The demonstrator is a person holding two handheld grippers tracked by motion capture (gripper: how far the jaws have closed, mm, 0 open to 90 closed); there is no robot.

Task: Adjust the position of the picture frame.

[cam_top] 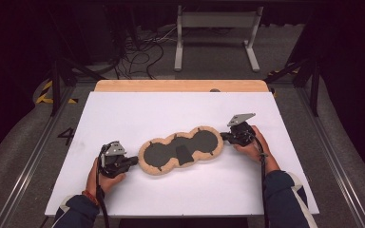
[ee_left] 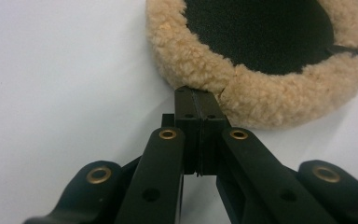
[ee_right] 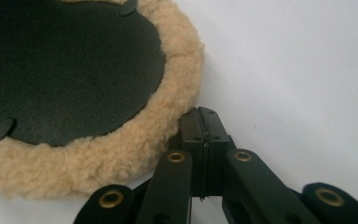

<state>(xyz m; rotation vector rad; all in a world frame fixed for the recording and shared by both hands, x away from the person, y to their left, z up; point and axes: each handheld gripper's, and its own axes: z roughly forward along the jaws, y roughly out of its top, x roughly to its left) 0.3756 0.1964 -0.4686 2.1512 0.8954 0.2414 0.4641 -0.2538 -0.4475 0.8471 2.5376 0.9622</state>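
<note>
A flat pad (cam_top: 180, 149) of black lobes edged with tan fleece lies in the middle of the white table (cam_top: 171, 109). A small black tab sits on its centre. My left gripper (cam_top: 135, 160) lies at the pad's left end, held by a hand. In the left gripper view my left gripper (ee_left: 197, 93) has its jaws pressed together, tips touching the fleece rim (ee_left: 261, 93), nothing between them. My right gripper (cam_top: 223, 137) is at the pad's right end. In the right gripper view my right gripper (ee_right: 200, 112) is shut too, tips just beside the fleece (ee_right: 121, 154).
A wooden strip (cam_top: 180, 85) runs along the table's far edge. Beyond it on the floor stand a white metal frame (cam_top: 217, 33) and loose cables (cam_top: 142, 52). Bare white tabletop surrounds the pad on every side.
</note>
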